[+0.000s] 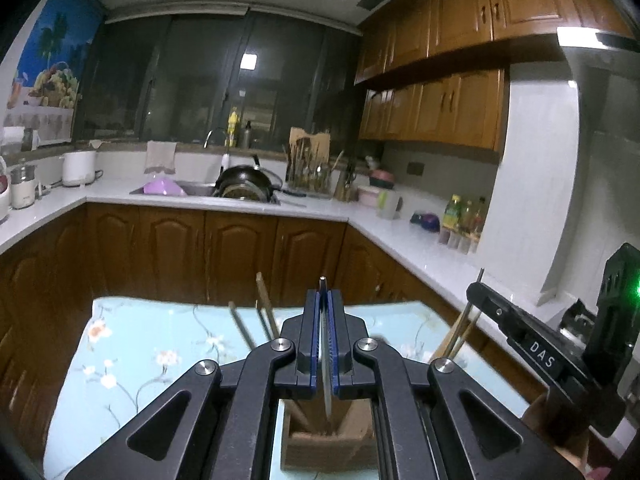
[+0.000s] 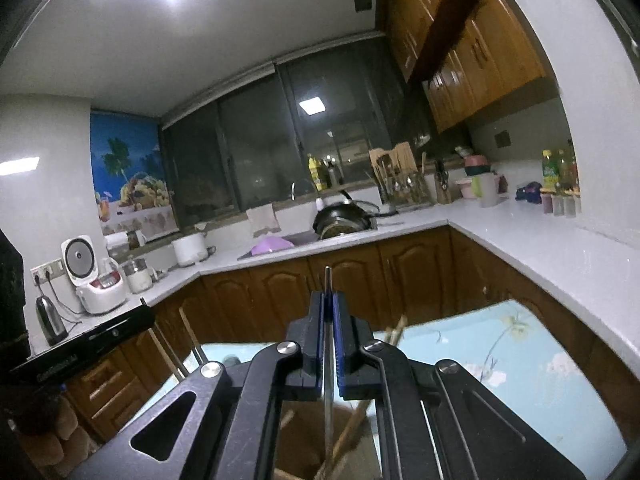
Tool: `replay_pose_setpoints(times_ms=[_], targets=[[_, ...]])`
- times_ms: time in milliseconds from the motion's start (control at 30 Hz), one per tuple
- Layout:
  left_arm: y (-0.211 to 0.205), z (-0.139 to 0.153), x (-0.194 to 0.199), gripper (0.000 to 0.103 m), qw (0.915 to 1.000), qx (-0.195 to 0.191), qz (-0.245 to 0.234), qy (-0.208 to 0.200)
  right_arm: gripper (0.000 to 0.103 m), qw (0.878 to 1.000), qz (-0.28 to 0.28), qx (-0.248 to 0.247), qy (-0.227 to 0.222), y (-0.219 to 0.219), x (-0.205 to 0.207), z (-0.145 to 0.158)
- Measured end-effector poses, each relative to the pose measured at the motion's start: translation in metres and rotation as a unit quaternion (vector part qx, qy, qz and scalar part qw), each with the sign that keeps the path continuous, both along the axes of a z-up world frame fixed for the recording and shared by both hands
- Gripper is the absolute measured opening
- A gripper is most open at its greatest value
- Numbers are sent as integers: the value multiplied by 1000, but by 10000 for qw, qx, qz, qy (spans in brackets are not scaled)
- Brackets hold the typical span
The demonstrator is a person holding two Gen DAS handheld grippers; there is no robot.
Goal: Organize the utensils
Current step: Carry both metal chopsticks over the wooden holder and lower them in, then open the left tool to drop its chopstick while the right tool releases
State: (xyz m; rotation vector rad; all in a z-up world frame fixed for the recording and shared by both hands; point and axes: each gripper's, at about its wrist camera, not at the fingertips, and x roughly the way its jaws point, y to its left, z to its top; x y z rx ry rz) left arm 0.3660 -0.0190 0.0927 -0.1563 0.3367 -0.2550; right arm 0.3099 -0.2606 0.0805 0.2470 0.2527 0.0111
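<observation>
In a dim kitchen, a person is working two tools over a small bench (image 1: pixel 132 344) draped in a pale blue floral cloth, sorting utensils into a brown wooden holder (image 1: pixel 328 448) standing on it.

The left hand-held gripper (image 1: pixel 323 320) is clenched on a thin metal utensil (image 1: pixel 325 372), its blade-like lower end reaching down into the holder's mouth and its tip poking up past the blue pads. The right hand-held gripper (image 2: pixel 329 320) is likewise clamped tight on a slim metal rod-like utensil (image 2: pixel 328 412), which is hanging down over the same holder (image 2: pixel 308 440), seen from the other side. Wooden chopsticks (image 1: pixel 264 312) and other sticks are already leaning out of the holder at loose angles.

The risk here appears to lie in the crowding. Both tools are converging on one narrow opening, and the right one (image 1: pixel 516 332) is sitting just beside the left in the left wrist view; a careless nudge could knock them together. Either metal piece could also catch on the leaning chopsticks or the holder's rim, and pressing down against that could tip the holder on the soft cloth. Each utensil is pinched along a thin edge, so a sideways snag could twist it in the pads. Letting go before the lower end is well inside would probably send it clattering onto the bench. The low light is not helping anyone judge the gap.
</observation>
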Motion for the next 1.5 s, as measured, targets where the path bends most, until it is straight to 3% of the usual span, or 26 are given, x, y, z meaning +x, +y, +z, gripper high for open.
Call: replay_pose_setpoints(times_ms=[567, 1233, 1400, 1433, 1500], targets=[[7, 8, -2, 2, 9995, -14, 157, 278, 5, 9988, -64, 164, 448, -14, 0, -13], [12, 7, -4, 3, 9986, -37, 302, 424, 6, 9977, -90, 185, 649, -15, 0, -14], [15, 12, -8, 6, 9981, -103, 326, 516, 17, 9973, -52, 314, 661, -18, -4, -11], [16, 12, -9, 12, 9981, -122, 322, 519, 19, 9972, -64, 352, 649, -20, -7, -10], [19, 15, -17, 24, 9981, -175, 357, 475, 37, 9973, -58, 420, 600, -21, -13, -8]])
